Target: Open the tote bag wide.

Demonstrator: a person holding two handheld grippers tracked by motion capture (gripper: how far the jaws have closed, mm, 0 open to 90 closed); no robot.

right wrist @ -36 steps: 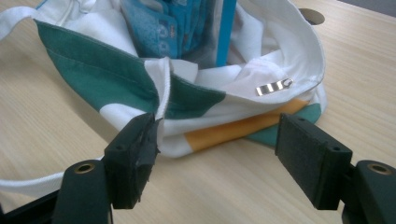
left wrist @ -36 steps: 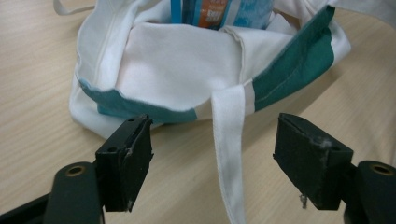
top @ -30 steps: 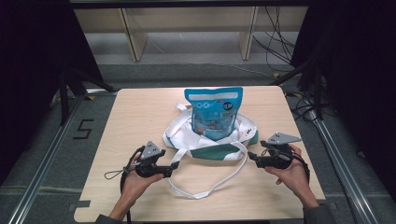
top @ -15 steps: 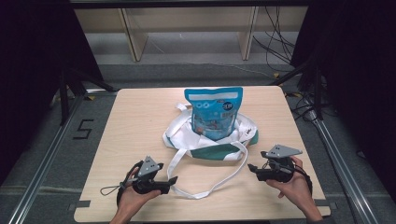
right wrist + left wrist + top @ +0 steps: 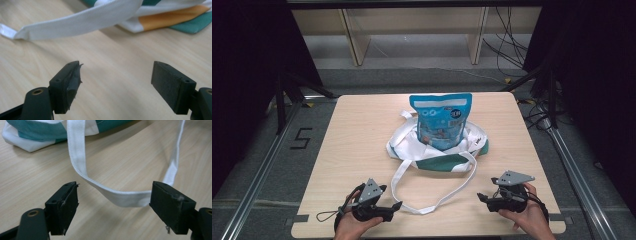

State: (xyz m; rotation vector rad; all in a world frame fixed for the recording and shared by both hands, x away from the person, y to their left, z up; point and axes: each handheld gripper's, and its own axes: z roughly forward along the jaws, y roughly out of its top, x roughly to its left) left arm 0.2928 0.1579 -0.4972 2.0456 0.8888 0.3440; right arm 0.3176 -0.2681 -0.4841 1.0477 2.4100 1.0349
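— Where's the tote bag (image 5: 437,152) sitting?

— Mid-bench (image 5: 357,145), white and green, with a blue snack pouch (image 5: 441,120) standing upright in it. Its long white strap (image 5: 422,197) loops toward the near edge.

— And the grippers?

— Left gripper (image 5: 394,206) is just beside the strap loop, fingers (image 5: 63,207) spread wide, holding nothing. Right gripper (image 5: 482,197) sits near the strap's other side, fingers (image 5: 172,86) also wide, over bare wood.

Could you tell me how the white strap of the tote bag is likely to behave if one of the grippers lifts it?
The white strap lies in a loose, twisted loop, so it will probably flop and drape. It looks thin and light, yet the blue snack pouch standing in the tote bag may resist pulling.
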